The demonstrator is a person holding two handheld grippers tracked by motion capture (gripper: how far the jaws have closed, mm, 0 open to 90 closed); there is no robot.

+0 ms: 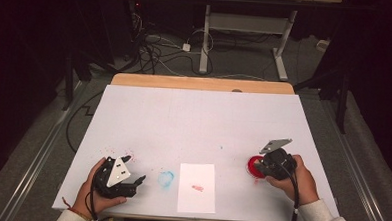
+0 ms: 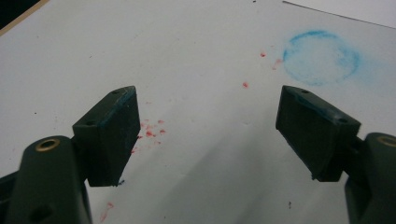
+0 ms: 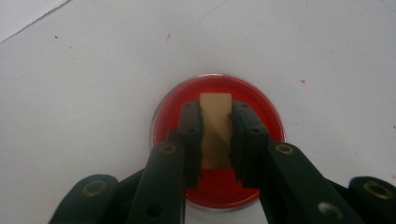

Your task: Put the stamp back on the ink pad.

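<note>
A round red ink dish (image 1: pixel 253 166) with a clear rim sits on the white table top (image 1: pixel 198 120) at the right. My right gripper (image 1: pixel 259 168) is over it, shut on a small tan wooden block (image 3: pixel 215 111). In the right gripper view the block stands between the jaws of my right gripper (image 3: pixel 215 128) above the red dish (image 3: pixel 264 114); I cannot tell whether it touches the ink. At the left front, my left gripper (image 1: pixel 137 184) rests low over the table. Its jaws (image 2: pixel 208 135) stand wide open and hold nothing.
A white paper sheet (image 1: pixel 196 200) bearing a small red mark (image 1: pixel 197 188) lies at the front middle. A blue ring smudge (image 1: pixel 166 179) lies to the left of it, also in the left gripper view as a blue ring (image 2: pixel 321 58). Red specks (image 2: pixel 150 133) dot the table near the left gripper.
</note>
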